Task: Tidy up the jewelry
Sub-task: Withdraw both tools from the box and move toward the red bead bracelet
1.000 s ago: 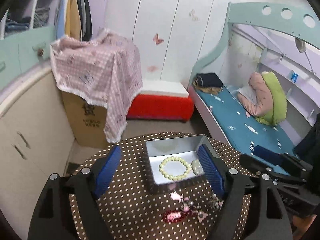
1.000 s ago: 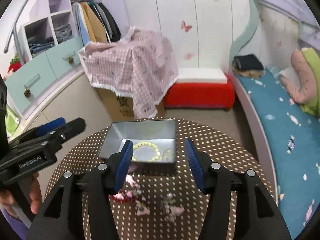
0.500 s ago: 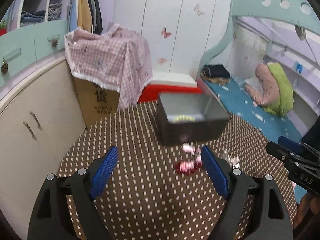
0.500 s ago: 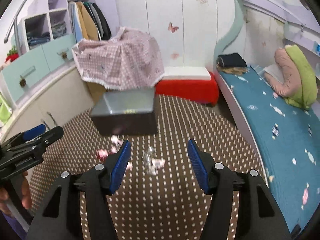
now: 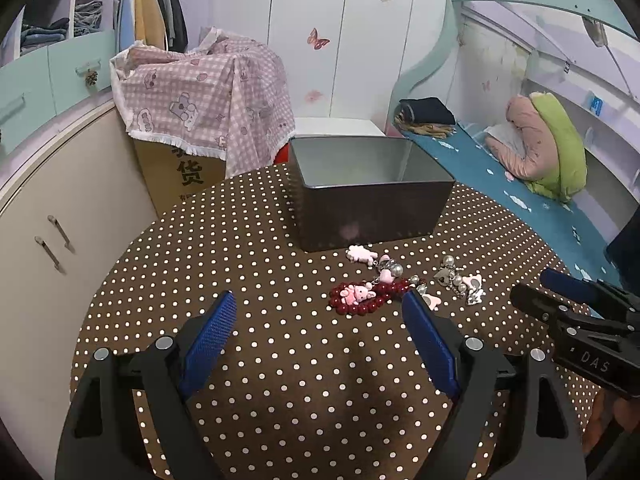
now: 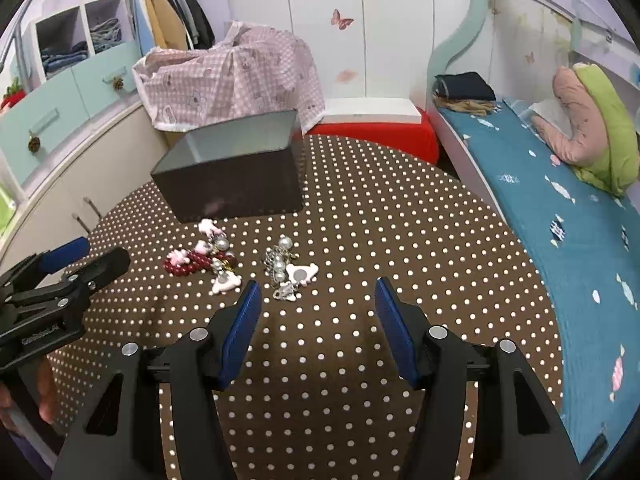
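Left claw [image 5: 318, 312]: jaws wide apart, nothing between the blue pads, angled downward. Right claw [image 6: 319, 298]: jaws parted less widely, also empty, angled downward. A hand [image 6: 44, 394] grips the left claw's handle.

A grey metal tin [image 5: 368, 204], rectangular and open-topped, stands upright on the dotted table, its floor hidden from both views. Just in front of it lies a loose scatter of jewelry: a dark red bead bracelet [image 5: 370, 300] with a pink charm, lying flat, with pink charms and pearl beads [image 5: 384, 266] beside it. A little apart to the right lies a silvery pearl chain [image 6: 280, 266] with white charms.
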Available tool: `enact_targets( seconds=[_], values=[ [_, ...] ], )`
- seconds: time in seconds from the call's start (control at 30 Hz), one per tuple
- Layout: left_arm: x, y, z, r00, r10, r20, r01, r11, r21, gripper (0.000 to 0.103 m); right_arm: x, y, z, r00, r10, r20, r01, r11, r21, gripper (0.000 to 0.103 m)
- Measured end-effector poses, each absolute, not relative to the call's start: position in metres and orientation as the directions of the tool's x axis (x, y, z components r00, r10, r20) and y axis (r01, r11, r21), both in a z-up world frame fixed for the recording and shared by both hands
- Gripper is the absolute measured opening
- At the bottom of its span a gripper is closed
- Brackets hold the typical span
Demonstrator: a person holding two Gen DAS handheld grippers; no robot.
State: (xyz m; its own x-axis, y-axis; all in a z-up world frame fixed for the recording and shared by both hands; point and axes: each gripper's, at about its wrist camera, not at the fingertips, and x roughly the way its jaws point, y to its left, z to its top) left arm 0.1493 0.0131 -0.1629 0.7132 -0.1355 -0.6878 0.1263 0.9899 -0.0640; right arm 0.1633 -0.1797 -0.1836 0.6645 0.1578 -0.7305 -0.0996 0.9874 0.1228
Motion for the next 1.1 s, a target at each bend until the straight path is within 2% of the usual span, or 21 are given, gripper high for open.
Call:
enact_targets(
  seconds=[0.6, 0.83, 0.97, 1.1],
  values=[
    [0.164, 0.033, -0.176, 0.691, -0.125, -0.712, 0.084, 0.992, -0.093, 0.082, 0.212, -0.157, -0.198, 0.613, 0.226, -0.757, -0.164, 0.974, 0.158, 0.057],
    [0.171, 0.041, -0.177, 0.691, -0.130, -0.711, 0.073, 0.991, -0.110, 0.082, 0.229, -0.140, -0.190, 0.607, 0.260, -0.752, -0.206, 0.964, 0.167, 0.049],
    [0.177, 0.036, -0.177, 0.685, -0.168, -0.709, 0.125, 0.986, -0.113, 0.082, 0.228, -0.141, -0.190, 0.610, 0.247, -0.753, -0.191, 0.968, 0.163, 0.049],
    [0.176, 0.014, -0.176, 0.694, -0.189, -0.694, 0.220, 0.974, -0.045, 0.082, 0.223, -0.152, -0.193, 0.609, 0.245, -0.754, -0.168, 0.969, 0.179, 0.049]
  ],
)
